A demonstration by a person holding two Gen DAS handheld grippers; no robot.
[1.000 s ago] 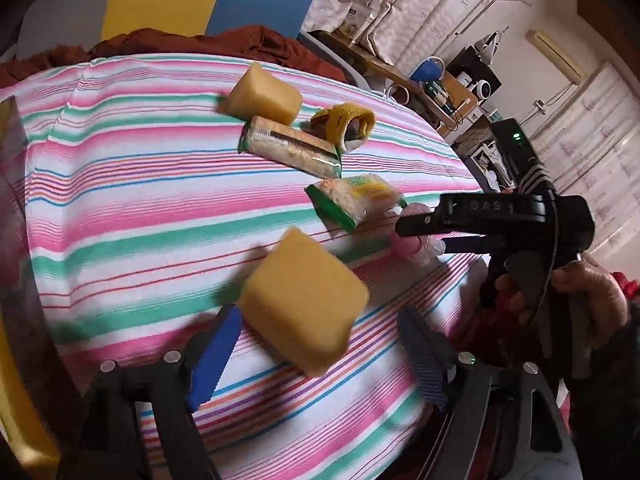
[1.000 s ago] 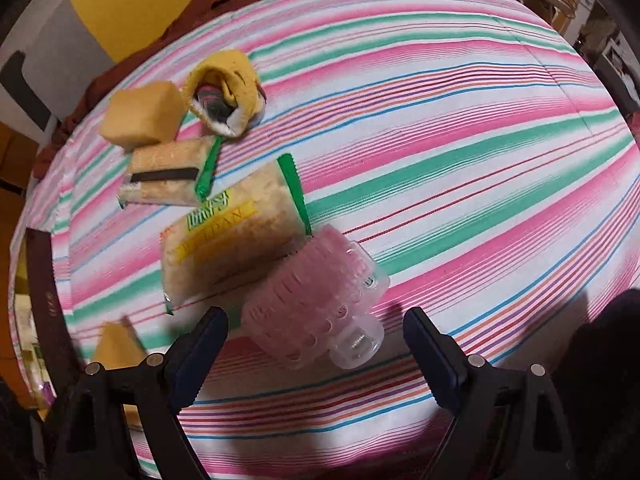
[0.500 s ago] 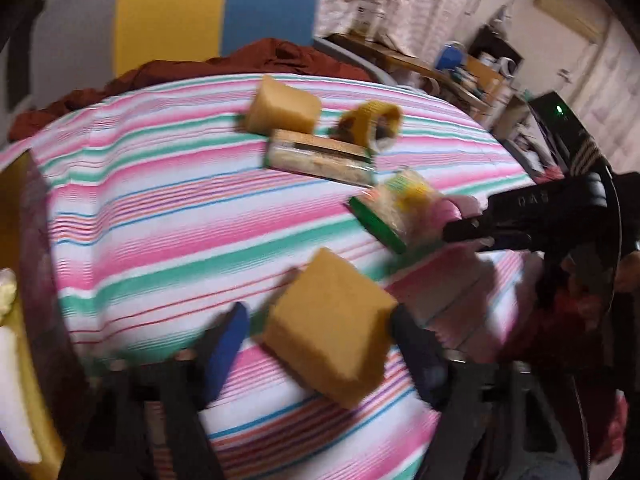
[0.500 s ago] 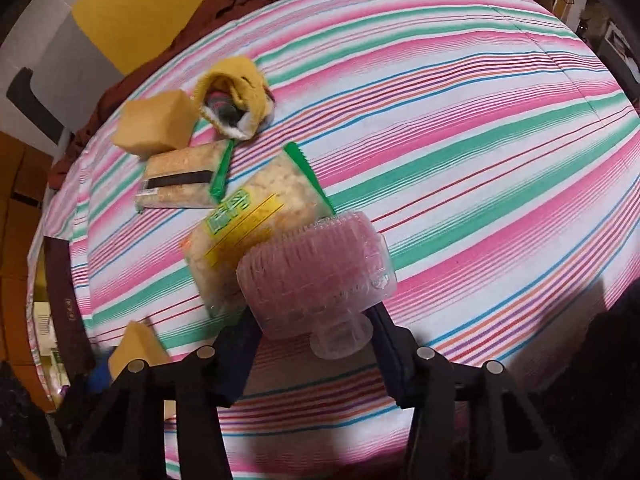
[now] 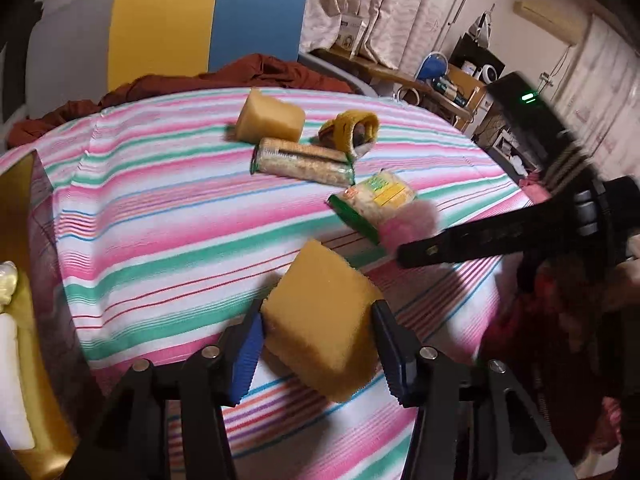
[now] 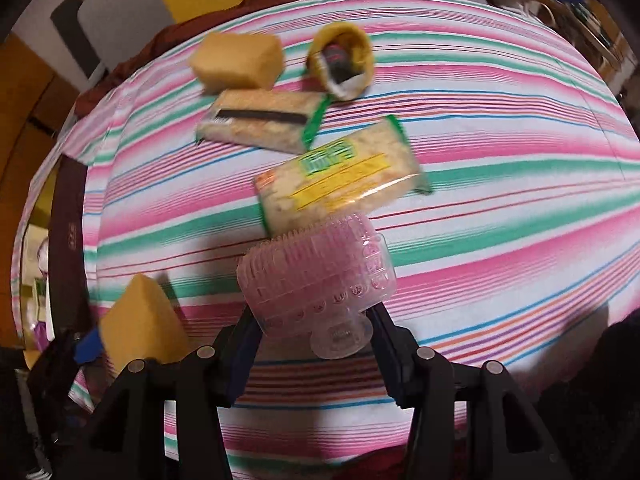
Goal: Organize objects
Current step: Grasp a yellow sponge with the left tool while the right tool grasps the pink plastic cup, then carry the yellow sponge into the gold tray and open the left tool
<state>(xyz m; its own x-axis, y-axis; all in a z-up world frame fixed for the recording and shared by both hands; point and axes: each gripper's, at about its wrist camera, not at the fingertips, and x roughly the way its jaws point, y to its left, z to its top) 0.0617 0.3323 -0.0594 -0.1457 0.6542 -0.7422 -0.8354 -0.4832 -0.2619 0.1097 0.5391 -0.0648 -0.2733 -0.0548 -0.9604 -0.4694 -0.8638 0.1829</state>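
My left gripper (image 5: 318,354) is shut on a yellow sponge block (image 5: 320,324) and holds it over the striped tablecloth (image 5: 160,216); the sponge also shows in the right wrist view (image 6: 140,320). My right gripper (image 6: 316,344) is shut on a pink ridged plastic container (image 6: 316,280), lifted above the cloth; it appears blurred pink in the left wrist view (image 5: 408,224). On the table lie a second yellow sponge (image 6: 238,62), two green-edged snack packs (image 6: 260,124) (image 6: 340,176) and a rolled yellow cloth (image 6: 344,60).
A rust-brown cloth (image 5: 224,76) lies at the table's far edge before a yellow and blue chair back (image 5: 200,20). A yellow bin (image 5: 24,320) stands at the left. Shelves and clutter (image 5: 460,80) fill the room at the right.
Both grippers closed: the left on the near sponge, the right on the pink container. Both objects are now raised off the cloth, and both views have swung upward.
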